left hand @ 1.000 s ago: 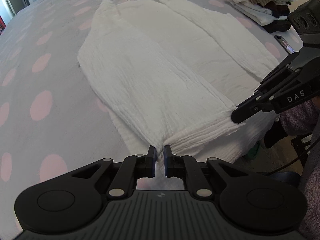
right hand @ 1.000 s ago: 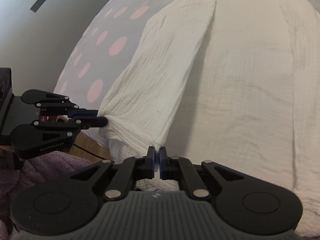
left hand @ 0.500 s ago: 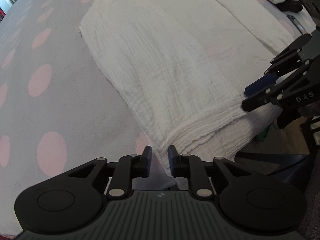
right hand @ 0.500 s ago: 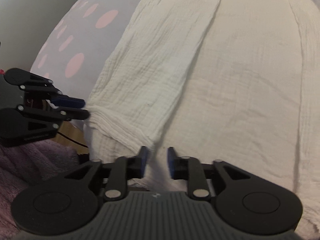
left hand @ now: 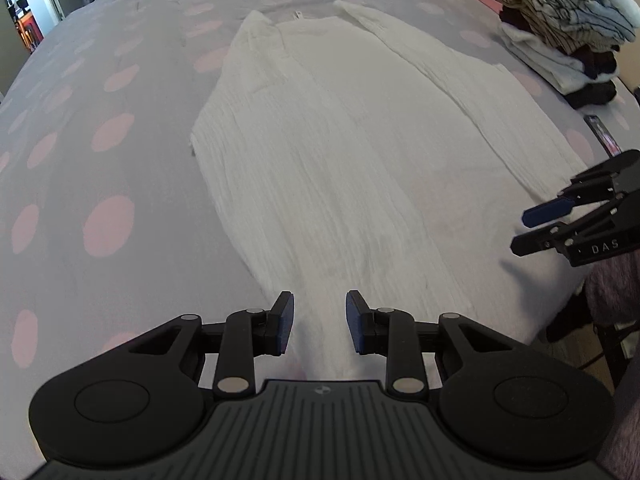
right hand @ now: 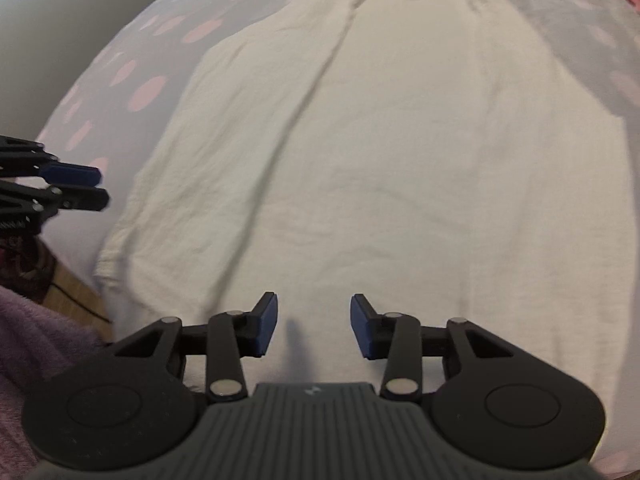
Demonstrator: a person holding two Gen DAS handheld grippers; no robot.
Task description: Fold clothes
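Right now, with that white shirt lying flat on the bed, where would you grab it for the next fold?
Probably at the near hem of the white shirt, one corner per gripper, coming in low from the bed's near edge. The hem hangs slightly over that edge, so its layers offer a lip to pinch. Both the left gripper and right gripper are open just above it.

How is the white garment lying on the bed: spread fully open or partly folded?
Partly folded. The white garment lies flat on the bed, with one side flap folded over its middle, leaving a long fold edge.
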